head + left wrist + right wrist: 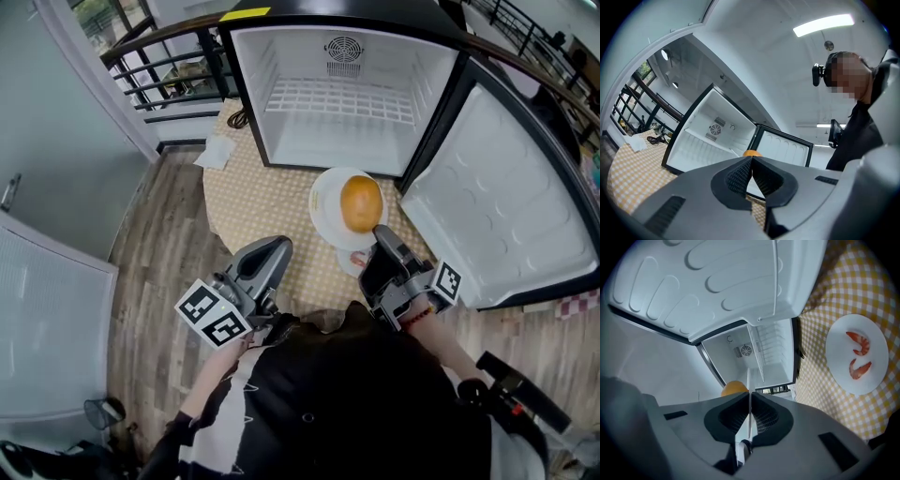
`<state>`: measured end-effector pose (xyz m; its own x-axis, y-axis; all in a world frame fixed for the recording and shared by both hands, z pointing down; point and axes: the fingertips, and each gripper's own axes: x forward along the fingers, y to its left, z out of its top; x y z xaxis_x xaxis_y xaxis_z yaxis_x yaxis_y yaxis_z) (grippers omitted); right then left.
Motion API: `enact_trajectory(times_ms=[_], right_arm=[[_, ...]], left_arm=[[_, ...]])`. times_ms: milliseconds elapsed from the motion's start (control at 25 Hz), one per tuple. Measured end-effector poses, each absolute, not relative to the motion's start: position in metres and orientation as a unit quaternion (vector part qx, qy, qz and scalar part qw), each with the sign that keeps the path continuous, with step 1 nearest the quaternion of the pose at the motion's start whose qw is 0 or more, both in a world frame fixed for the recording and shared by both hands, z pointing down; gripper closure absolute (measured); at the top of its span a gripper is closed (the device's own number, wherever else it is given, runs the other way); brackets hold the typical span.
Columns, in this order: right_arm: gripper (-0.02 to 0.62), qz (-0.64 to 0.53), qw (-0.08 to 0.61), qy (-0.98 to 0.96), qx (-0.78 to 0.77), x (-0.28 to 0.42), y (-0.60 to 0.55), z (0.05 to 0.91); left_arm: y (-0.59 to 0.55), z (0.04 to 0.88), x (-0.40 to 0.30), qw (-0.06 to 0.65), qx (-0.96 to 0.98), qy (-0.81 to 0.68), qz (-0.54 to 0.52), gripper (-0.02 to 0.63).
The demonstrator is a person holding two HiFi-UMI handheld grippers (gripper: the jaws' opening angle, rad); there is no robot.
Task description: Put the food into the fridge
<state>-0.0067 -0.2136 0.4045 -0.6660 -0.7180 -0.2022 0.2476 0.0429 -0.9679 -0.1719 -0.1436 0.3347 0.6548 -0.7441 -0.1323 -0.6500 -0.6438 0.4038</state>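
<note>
One fridge (342, 103) stood open at the top centre of the head view, its single door (506, 197) swung wide to the right and its white interior bare but for a wire shelf. Below its mouth, outside the cabinet, one round orange food (361, 202) sat on one white plate (323, 202) over the yellow checked cloth (253, 202). The food looked slightly oval, its longer axis running up the frame toward the fridge. The right gripper (382, 232) pointed up and left from the lower right, the forearm behind it reaching out from the person's body, and its jaws were clamped on the near rim of that plate. In the right gripper view the rim showed edge-on as a thin white line (749, 399) pinched between the pads, with the orange food (733, 388) just beyond. A second plate (876, 345), at the right of that view, lay flat on the cloth and carried two shrimps (859, 341) side by side. The left gripper (277, 246) was held close to the torso at lower left, aimed up and right, its jaws pressed together on nothing, as the left gripper view (752, 161) confirmed.
</note>
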Motion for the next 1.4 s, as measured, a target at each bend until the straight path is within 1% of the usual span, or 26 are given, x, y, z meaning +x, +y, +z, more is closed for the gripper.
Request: enact_trajectory(times_ms=[400, 800, 1000, 1160, 1400], right_arm=[[0.571, -0.669, 0.376, 0.600, -0.227, -0.013, -0.232, 0.428], [0.569, -0.663, 0.399, 0.568, -0.280, -0.045, -0.278, 0.454], [0.569, -0.651, 0.399, 0.568, -0.309, -0.057, -0.314, 0.464], [0.569, -0.638, 0.400, 0.565, -0.337, -0.056, -0.341, 0.476], [0.569, -0.617, 0.383, 0.565, -0.392, -0.044, -0.378, 0.492]], left_arm=[[-0.182, 0.359, -0.172, 0.203, 0.907, -0.346, -0.126, 0.592], [-0.252, 0.395, -0.189, 0.244, 0.928, -0.266, -0.089, 0.592], [-0.284, 0.409, -0.198, 0.238, 0.941, -0.232, -0.053, 0.592], [-0.313, 0.417, -0.202, 0.233, 0.944, -0.228, -0.052, 0.592], [-0.346, 0.428, -0.191, 0.238, 0.943, -0.224, -0.054, 0.592]])
